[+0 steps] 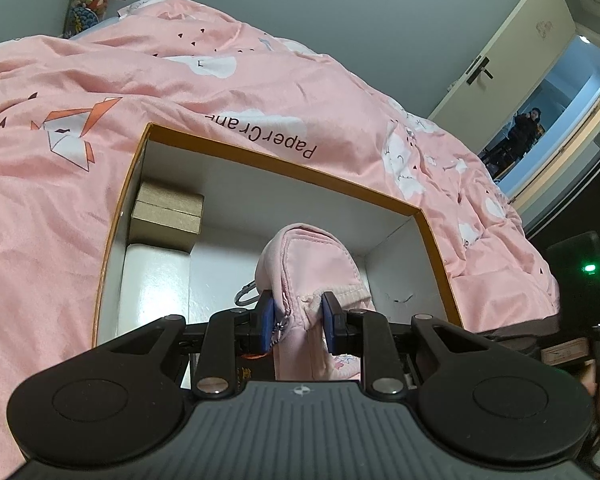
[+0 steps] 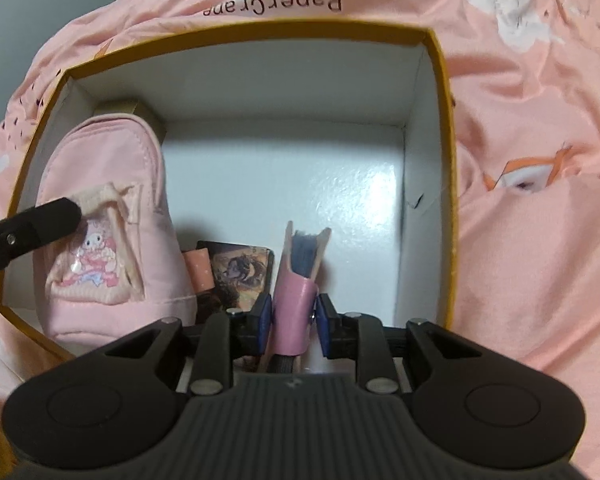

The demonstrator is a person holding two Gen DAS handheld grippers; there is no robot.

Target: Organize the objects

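I found my left gripper (image 1: 298, 320) clamped on the pink pouch (image 1: 304, 264) inside the box (image 1: 284, 168). Only the right view showed my right gripper (image 2: 293, 322) around a pink notebook (image 2: 296, 280), and cards (image 2: 240, 272). Only the left showed the brown carton (image 1: 166, 216).

The lower part of the pink pouch (image 1: 308, 264) is hidden behind the left gripper (image 1: 298, 320) body at 6 o'clock in the left wrist view. The clip (image 1: 246, 294) at the pouch's 9 o'clock shows only in part. In the right wrist view, the pouch covers most of the brown carton (image 2: 130, 110) at 10 o'clock. The picture card (image 2: 240, 276) is cut off below by the right gripper (image 2: 294, 320), and its print is too blurred to read. The base of the pink brush (image 2: 294, 300) is hidden likewise. The bedspread (image 2: 540, 200) lettering runs partly behind the box rim (image 2: 240, 36).
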